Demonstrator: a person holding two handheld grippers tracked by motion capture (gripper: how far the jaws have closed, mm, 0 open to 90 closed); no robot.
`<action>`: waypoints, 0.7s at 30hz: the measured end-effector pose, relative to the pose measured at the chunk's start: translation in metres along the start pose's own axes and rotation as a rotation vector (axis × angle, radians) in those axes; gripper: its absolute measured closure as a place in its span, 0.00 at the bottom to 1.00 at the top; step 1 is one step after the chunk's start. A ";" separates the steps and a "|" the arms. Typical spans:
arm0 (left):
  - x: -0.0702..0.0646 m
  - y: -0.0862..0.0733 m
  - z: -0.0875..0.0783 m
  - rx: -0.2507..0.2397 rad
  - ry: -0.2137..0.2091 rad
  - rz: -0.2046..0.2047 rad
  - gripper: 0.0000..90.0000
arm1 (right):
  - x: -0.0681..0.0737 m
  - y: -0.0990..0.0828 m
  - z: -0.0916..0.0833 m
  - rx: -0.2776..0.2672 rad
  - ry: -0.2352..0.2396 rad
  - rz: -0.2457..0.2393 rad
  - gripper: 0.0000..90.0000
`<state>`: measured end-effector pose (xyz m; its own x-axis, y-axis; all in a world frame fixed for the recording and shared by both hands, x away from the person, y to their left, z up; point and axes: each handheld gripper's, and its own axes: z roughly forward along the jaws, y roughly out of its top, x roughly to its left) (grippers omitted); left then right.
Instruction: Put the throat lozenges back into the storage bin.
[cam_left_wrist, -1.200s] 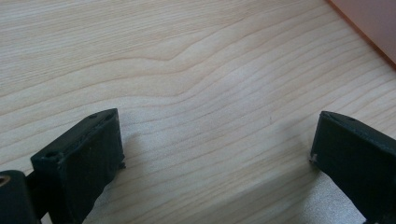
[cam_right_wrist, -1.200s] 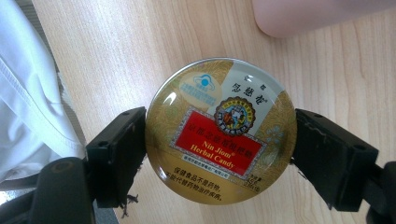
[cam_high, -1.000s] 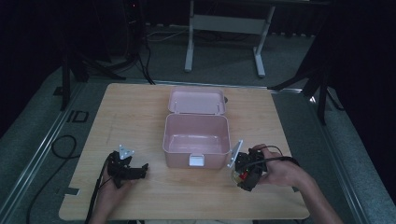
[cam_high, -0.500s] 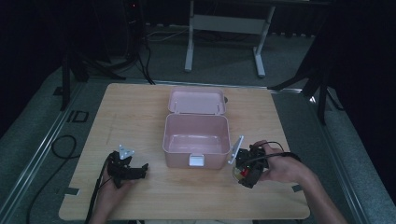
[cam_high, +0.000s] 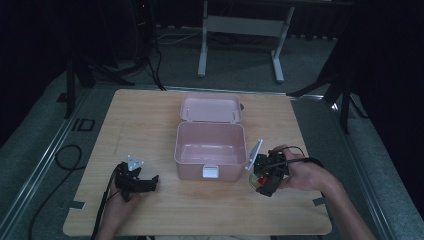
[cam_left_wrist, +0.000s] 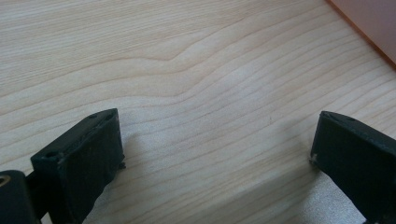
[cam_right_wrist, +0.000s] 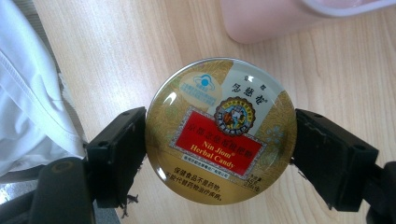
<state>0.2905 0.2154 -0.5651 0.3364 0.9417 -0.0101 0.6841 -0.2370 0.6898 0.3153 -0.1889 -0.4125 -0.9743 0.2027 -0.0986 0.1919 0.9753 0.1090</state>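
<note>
A round gold candy tin (cam_right_wrist: 220, 130) with a red label fills the span between the jaws of my right gripper (cam_right_wrist: 219, 154), which is shut on its rim. In the high view that gripper (cam_high: 261, 179) hangs just right of the pink box (cam_high: 210, 145), with the tin (cam_high: 256, 181) showing red and gold beneath it. The box stands open, its inside bare and its lid (cam_high: 210, 109) laid back. My left gripper (cam_high: 150, 183) rests on the table left of the box. Its jaws stand wide apart over bare wood (cam_left_wrist: 210, 93), with a corner of the box (cam_left_wrist: 369, 23) at the top right.
The wooden table (cam_high: 140, 120) has free room left and right of the box. A white sleeve (cam_right_wrist: 28, 93) lies at the left of the right gripper view. Cables (cam_high: 65, 155) and stand legs (cam_high: 240, 50) are on the floor behind and beside the table.
My right gripper with the tin has shifted slightly, staying just right of the box. The left gripper has not moved.
</note>
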 end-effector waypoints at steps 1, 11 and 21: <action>0.000 0.000 0.000 0.000 0.000 0.000 0.03 | -0.001 0.000 -0.001 -0.001 0.000 0.003 0.22; 0.000 0.000 0.000 0.000 0.000 0.000 0.03 | -0.007 0.002 -0.010 -0.010 -0.012 0.004 0.22; 0.000 0.000 0.000 0.000 0.000 0.000 0.03 | -0.014 0.007 -0.020 -0.023 -0.024 0.009 0.22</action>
<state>0.2905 0.2155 -0.5651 0.3366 0.9416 -0.0097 0.6841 -0.2374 0.6897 0.3279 -0.1870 -0.3903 -0.9693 0.2137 -0.1215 0.1975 0.9713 0.1329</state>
